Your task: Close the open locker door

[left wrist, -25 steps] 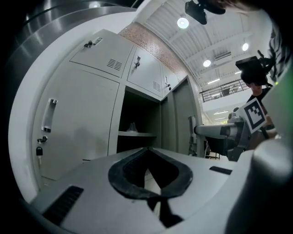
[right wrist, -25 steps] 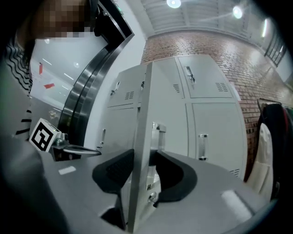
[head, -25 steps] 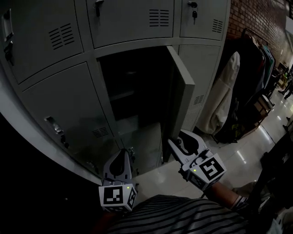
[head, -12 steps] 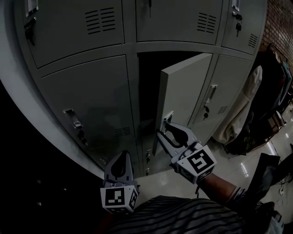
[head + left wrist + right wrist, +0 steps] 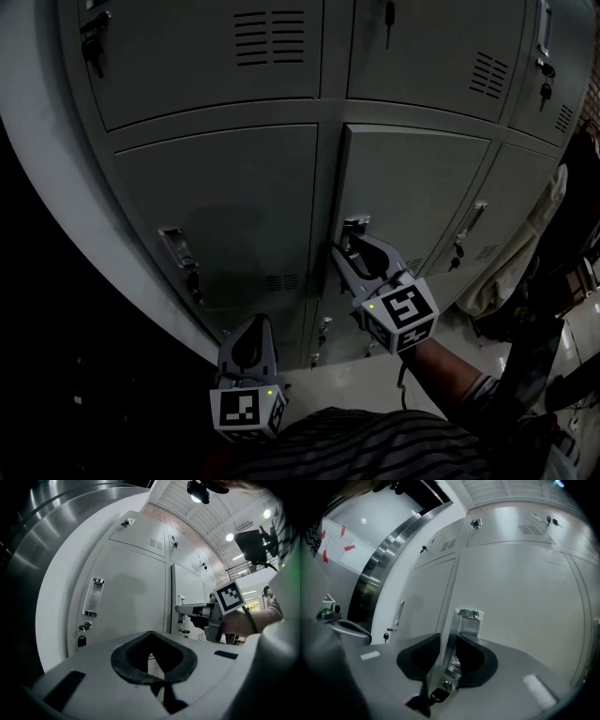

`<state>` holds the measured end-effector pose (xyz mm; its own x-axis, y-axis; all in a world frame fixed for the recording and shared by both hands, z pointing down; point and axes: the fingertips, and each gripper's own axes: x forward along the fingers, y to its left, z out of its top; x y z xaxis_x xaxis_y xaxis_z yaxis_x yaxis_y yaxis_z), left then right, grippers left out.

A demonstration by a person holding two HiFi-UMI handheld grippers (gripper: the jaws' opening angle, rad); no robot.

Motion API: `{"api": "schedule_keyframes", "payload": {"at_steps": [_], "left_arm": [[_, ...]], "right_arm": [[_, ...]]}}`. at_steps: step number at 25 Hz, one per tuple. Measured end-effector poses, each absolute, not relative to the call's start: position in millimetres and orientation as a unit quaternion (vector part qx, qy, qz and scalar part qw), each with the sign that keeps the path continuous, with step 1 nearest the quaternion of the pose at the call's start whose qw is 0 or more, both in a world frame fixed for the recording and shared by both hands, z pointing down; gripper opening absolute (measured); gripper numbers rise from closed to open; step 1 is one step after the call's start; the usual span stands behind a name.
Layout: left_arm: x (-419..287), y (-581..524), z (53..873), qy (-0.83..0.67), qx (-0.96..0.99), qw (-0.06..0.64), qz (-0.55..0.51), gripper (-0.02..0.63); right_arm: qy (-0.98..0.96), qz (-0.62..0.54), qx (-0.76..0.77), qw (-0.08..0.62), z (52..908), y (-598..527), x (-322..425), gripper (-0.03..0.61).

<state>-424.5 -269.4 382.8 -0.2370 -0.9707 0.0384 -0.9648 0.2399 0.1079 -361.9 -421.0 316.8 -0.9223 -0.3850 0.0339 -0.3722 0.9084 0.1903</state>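
The grey locker door (image 5: 412, 197) lies almost flush with its frame, a thin dark seam along its left edge. My right gripper (image 5: 349, 248) is at that edge, at the metal handle (image 5: 356, 225). In the right gripper view its jaws are closing, and the pads (image 5: 424, 656) sit against the door's edge and handle (image 5: 468, 620), which fill the gap between them. A small key (image 5: 436, 694) hangs just below. My left gripper (image 5: 258, 323) hangs low in front of the bottom lockers, shut on nothing, fingertips (image 5: 150, 633) together.
More grey lockers surround the door; the left neighbour has a handle (image 5: 173, 246) with a key (image 5: 82, 639) under it. A curved steel column (image 5: 42, 536) stands left of the bank. Hanging coats (image 5: 562, 234) fill the right side. Tiled floor (image 5: 375, 370) lies below.
The door has swung from wide open to nearly closed. My right gripper went with it, up and toward the locker face. The left gripper stayed low.
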Motion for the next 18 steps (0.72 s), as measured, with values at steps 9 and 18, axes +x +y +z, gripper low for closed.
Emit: {"api": "schedule_keyframes", "payload": {"at_steps": [9,18], "left_arm": [[-433.4,-264.3,388.9,-0.795,0.604,0.057,-0.024,0.003],[-417.5,-268.8,388.6,-0.789,0.611,0.06,-0.027,0.003]], "right_arm": [[-0.972,-0.089,0.218,0.024,316.6,-436.2,-373.7,0.095],[-0.982,-0.042,0.185,0.001,318.2,-433.9,-376.2,0.102]]}}
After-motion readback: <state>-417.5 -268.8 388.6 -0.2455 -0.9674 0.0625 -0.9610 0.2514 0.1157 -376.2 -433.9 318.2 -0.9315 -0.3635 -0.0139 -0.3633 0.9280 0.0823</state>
